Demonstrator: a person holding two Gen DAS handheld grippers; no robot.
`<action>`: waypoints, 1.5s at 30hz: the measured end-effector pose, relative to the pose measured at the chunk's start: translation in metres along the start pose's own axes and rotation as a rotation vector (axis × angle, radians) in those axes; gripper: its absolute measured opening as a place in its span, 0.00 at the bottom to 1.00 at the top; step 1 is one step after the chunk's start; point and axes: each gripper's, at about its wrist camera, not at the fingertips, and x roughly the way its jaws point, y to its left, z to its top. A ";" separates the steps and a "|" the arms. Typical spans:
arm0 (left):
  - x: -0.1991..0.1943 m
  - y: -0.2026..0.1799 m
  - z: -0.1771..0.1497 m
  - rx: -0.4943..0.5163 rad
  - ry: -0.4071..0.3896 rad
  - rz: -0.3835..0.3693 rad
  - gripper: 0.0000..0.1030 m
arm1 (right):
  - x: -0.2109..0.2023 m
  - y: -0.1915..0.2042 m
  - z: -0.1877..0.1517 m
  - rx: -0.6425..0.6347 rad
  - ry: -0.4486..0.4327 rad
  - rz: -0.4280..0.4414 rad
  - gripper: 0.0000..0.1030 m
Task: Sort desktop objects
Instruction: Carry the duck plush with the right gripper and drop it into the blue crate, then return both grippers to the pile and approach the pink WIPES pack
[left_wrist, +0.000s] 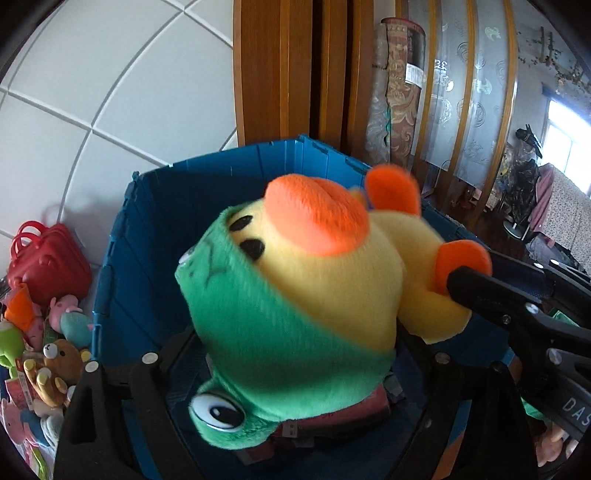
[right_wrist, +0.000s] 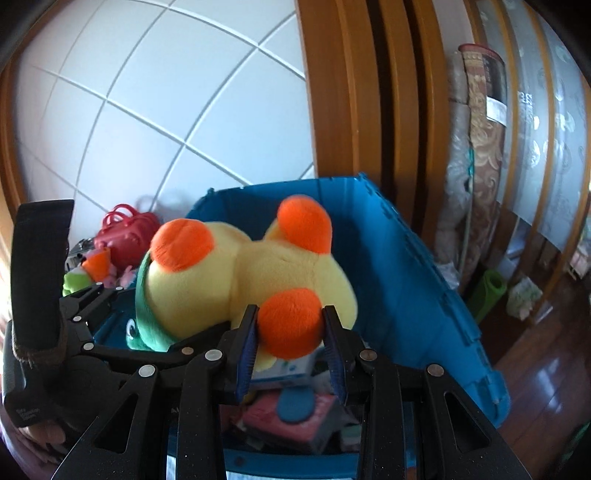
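Note:
A yellow plush duck (left_wrist: 332, 280) with an orange beak, orange feet and a green frog hood hangs over the open blue crate (left_wrist: 155, 229). My left gripper (left_wrist: 295, 354) is shut on the hood, which hides its fingertips. My right gripper (right_wrist: 291, 328) is shut on one orange foot (right_wrist: 290, 325) of the duck (right_wrist: 236, 280); it shows in the left wrist view as a black finger (left_wrist: 480, 291) from the right. The crate (right_wrist: 406, 280) holds pink and white packets (right_wrist: 291, 417) on its floor.
A pile of small plush toys (left_wrist: 48, 350) and a red toy case (left_wrist: 48, 258) lie left of the crate against a white tiled wall. Wooden door frames, rolled carpets (right_wrist: 480, 166) and a dark wooden floor stand right of the crate.

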 end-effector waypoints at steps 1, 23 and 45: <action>0.003 0.001 0.000 -0.007 0.010 0.008 0.86 | -0.001 -0.003 -0.001 0.002 0.002 -0.006 0.32; -0.110 0.054 -0.071 -0.068 -0.277 0.192 0.88 | -0.045 0.031 -0.023 -0.013 -0.160 -0.115 1.00; -0.210 0.408 -0.260 -0.460 -0.133 0.602 0.88 | 0.046 0.343 -0.027 -0.226 -0.157 0.330 1.00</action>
